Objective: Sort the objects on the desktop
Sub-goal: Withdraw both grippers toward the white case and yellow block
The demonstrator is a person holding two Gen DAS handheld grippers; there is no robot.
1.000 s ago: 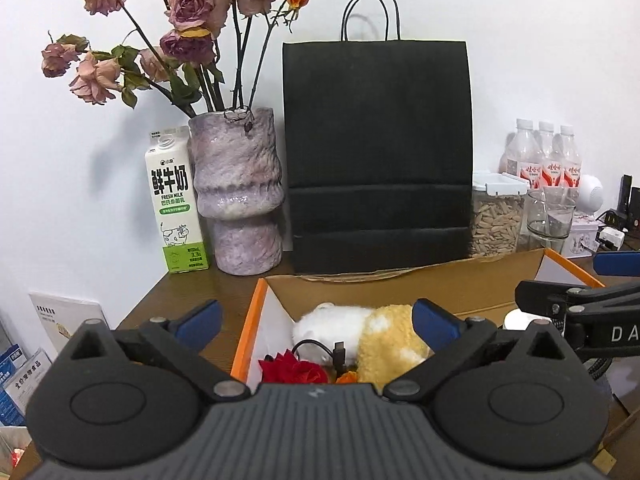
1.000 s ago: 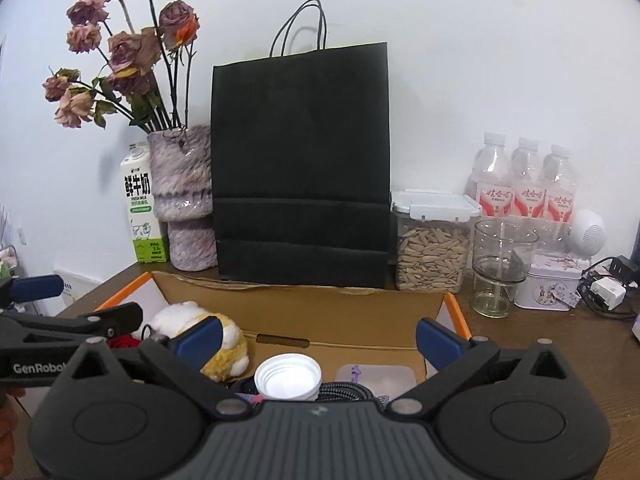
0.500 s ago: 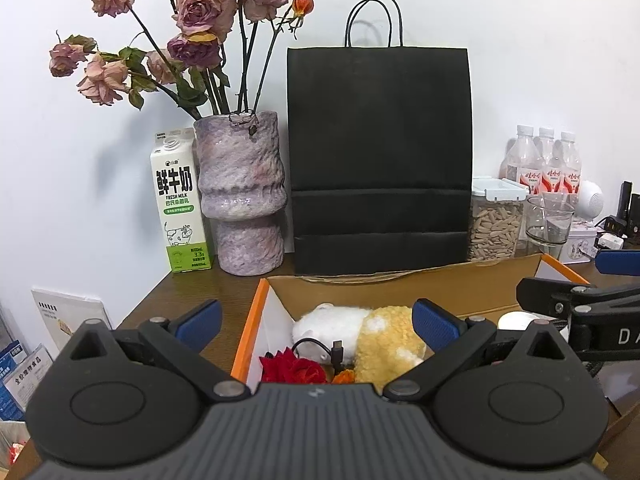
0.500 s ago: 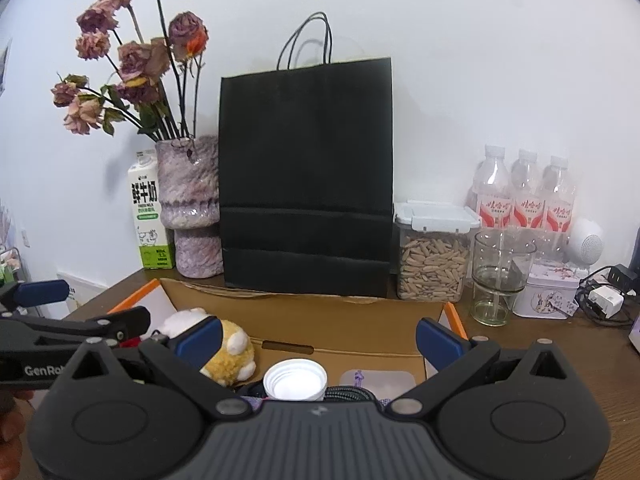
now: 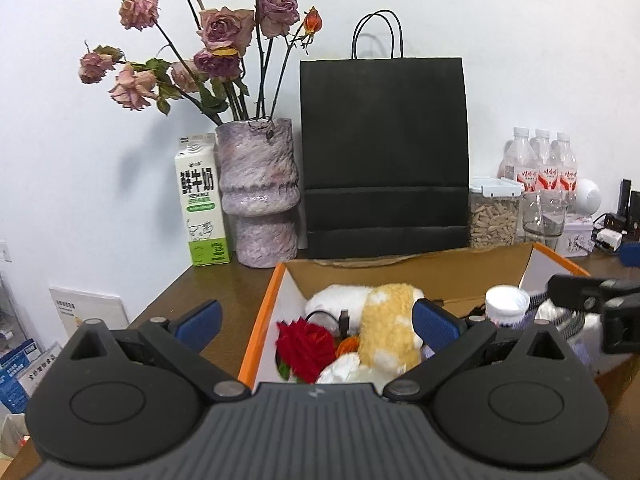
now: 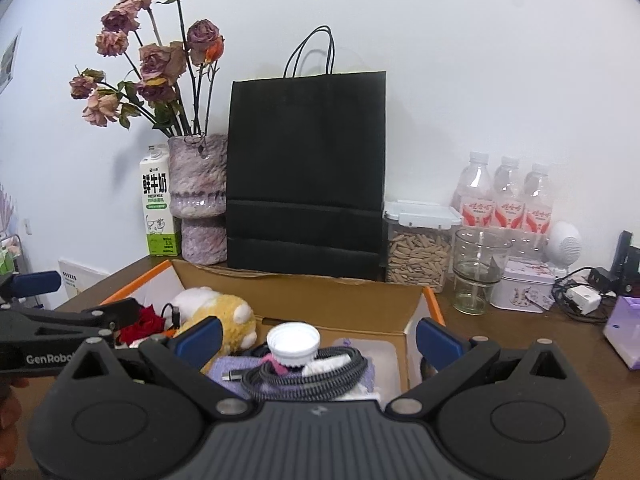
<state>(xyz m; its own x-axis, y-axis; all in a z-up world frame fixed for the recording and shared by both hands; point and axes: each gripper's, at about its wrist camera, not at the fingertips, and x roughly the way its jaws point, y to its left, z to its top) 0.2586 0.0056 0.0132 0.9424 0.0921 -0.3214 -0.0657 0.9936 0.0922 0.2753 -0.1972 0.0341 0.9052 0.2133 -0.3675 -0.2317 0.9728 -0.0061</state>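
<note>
An open cardboard box with orange edges [image 5: 256,336] [image 6: 434,308] sits on the brown desk. It holds a white and yellow plush toy [image 5: 388,320] [image 6: 228,312], a red rose [image 5: 306,340] [image 6: 144,322], a white-capped bottle [image 5: 506,302] [image 6: 293,342], a braided cable [image 6: 308,372] and a purple cloth [image 6: 224,372]. My left gripper [image 5: 316,320] is open and empty above the box's left side. My right gripper [image 6: 318,338] is open and empty above the box's right half.
Along the wall stand a milk carton [image 5: 202,200], a vase of dried roses [image 5: 260,192], a black paper bag [image 5: 384,152], a seed jar [image 6: 418,244], a glass [image 6: 478,272], water bottles [image 6: 506,196], a tin [image 6: 522,286] and chargers [image 6: 584,296].
Both grippers have risen and tilted down, so more of the box's inside shows. Both stay open and empty.
</note>
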